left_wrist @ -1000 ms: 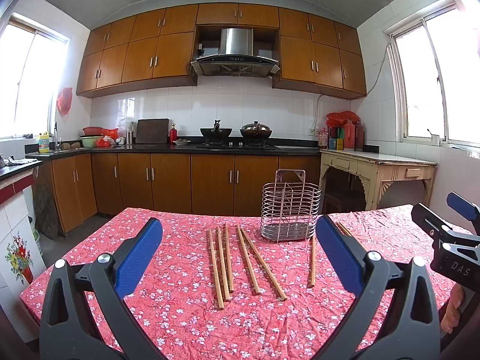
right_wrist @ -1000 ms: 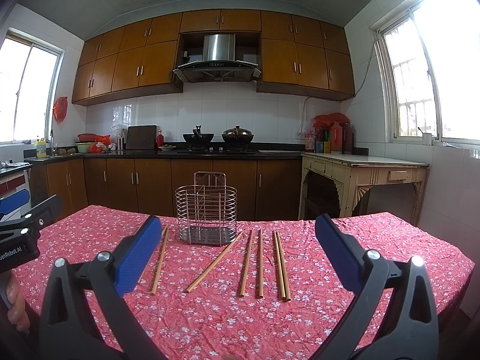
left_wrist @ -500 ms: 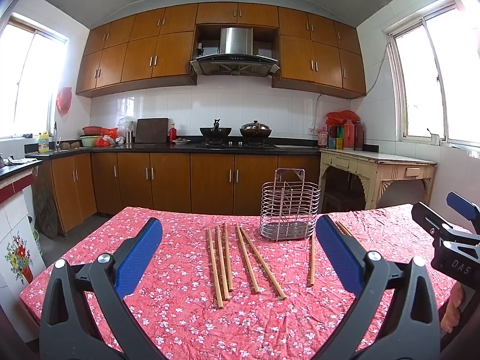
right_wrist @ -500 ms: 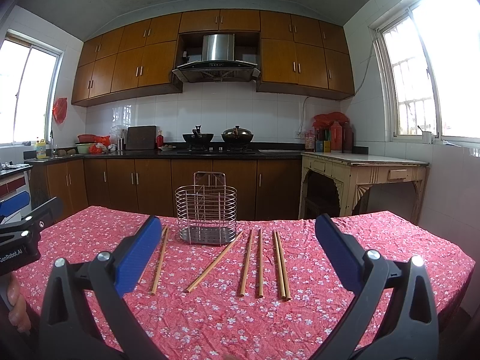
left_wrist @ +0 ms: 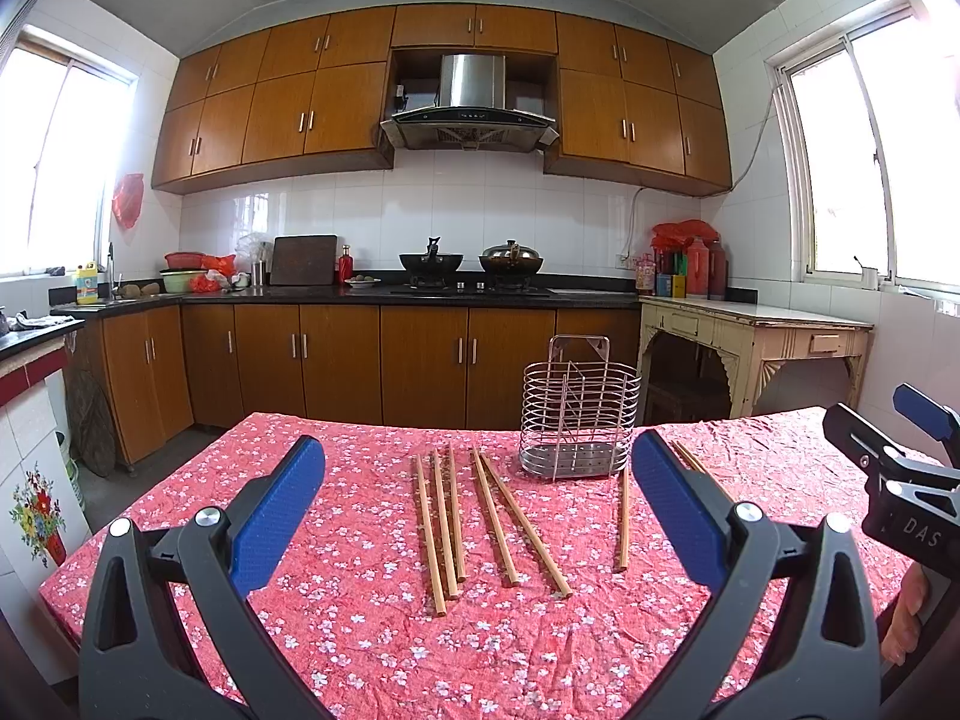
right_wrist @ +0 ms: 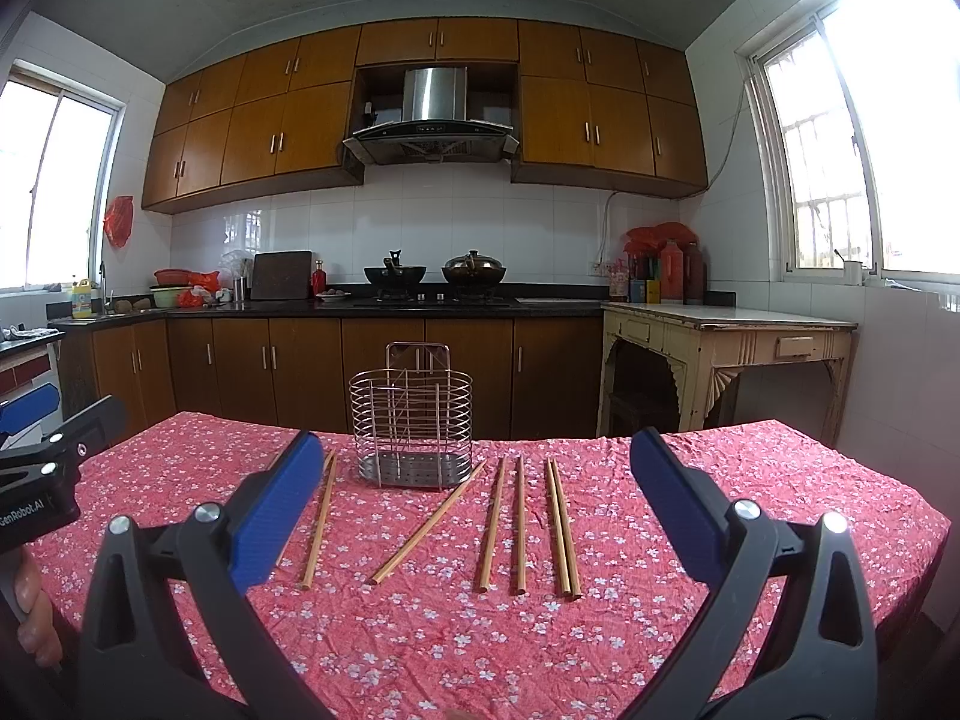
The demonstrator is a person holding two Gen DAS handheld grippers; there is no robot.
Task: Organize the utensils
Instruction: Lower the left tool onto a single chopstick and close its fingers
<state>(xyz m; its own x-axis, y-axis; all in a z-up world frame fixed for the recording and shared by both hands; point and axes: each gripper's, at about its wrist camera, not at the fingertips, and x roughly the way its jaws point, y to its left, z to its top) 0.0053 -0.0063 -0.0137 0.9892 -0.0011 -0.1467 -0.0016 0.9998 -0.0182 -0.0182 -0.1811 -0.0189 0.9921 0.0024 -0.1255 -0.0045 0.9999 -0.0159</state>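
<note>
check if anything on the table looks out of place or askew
Nothing is spilled or broken. The chopsticks lie loose on the red tablecloth on both sides of the empty wire holder, none in it. One chopstick lies slanted, its far tip near the holder's base, while the others run roughly parallel.

On the tabletop, the rack stands at twelve o'clock (far side), chopsticks spread before it toward five.

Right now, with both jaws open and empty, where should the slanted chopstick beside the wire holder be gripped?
Take the slanted chopstick near mid-length, from above, jaws across its width. It lies flat on the tablecloth, with free space on both sides, its far tip near the wire holder.
</note>
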